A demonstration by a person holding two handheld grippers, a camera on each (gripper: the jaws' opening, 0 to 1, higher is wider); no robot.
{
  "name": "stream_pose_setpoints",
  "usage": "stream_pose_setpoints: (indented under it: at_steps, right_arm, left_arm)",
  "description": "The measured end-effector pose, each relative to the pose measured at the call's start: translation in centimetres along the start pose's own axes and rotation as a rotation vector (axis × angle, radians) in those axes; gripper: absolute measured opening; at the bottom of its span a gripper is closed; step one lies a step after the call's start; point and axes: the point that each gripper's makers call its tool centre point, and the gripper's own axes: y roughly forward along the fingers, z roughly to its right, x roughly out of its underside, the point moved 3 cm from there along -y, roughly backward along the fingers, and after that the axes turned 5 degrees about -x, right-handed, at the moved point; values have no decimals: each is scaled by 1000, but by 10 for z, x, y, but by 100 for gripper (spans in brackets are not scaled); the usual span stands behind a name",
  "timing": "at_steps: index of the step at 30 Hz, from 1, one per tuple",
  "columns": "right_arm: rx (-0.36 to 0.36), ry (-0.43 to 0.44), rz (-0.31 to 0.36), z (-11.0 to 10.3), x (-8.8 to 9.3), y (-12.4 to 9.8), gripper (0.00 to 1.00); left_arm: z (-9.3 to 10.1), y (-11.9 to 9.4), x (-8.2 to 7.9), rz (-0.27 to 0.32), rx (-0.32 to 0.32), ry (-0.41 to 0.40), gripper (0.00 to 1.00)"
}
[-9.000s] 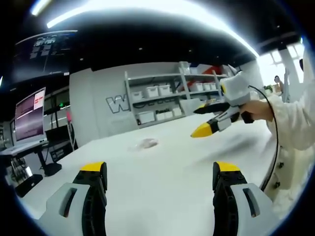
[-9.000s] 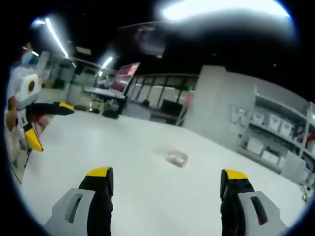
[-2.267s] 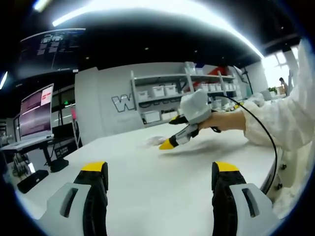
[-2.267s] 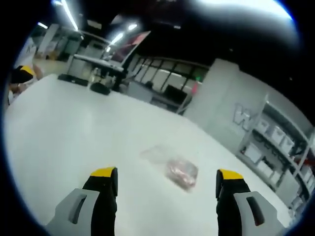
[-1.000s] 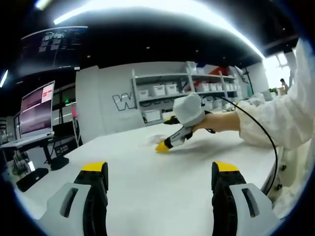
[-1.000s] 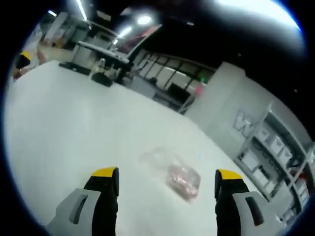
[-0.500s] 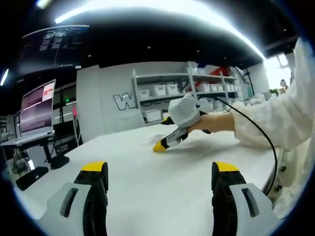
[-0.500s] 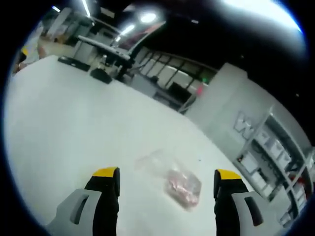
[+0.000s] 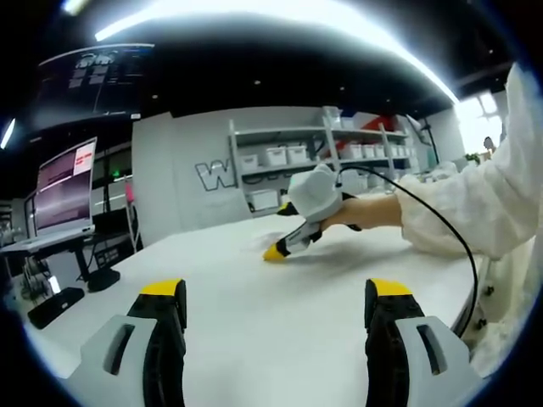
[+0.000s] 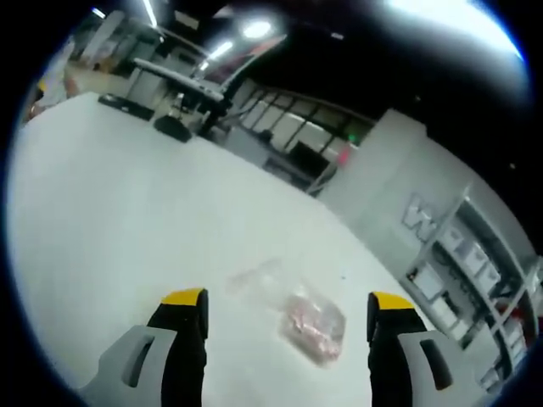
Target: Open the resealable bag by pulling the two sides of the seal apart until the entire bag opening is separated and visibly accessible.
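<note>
Both jaws of the right gripper [image 10: 284, 315] spread wide, empty, poised just short of the resealable bag [image 10: 299, 319] lying flat on the white table [image 10: 102, 203]. Likely to pinch both film layers together (thin, slack plastic) or shove the bag away. Left gripper [image 9: 276, 298] likewise wide, hanging back; right hand [image 9: 361, 210] reaching forward, wrist level.

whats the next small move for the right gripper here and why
Probably ease the right gripper down and forward onto the clear end of the resealable bag. Its fingers stand open and empty just short of the bag, which lies flat and untouched on the white table, so no grasp has begun. The left gripper hangs back, also open.
</note>
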Motion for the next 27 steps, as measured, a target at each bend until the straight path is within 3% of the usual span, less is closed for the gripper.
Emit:
stream_pose_setpoints:
  at_steps: [16,27]
  right_arm:
    - [8,40,4,2,4,6,72]
    - [18,157,26,-3,5,13,73]
  left_arm:
    - [-4,-1,3,-4,-7,-5,85]
    - [-4,-1,5,-8,-8,-4,85]
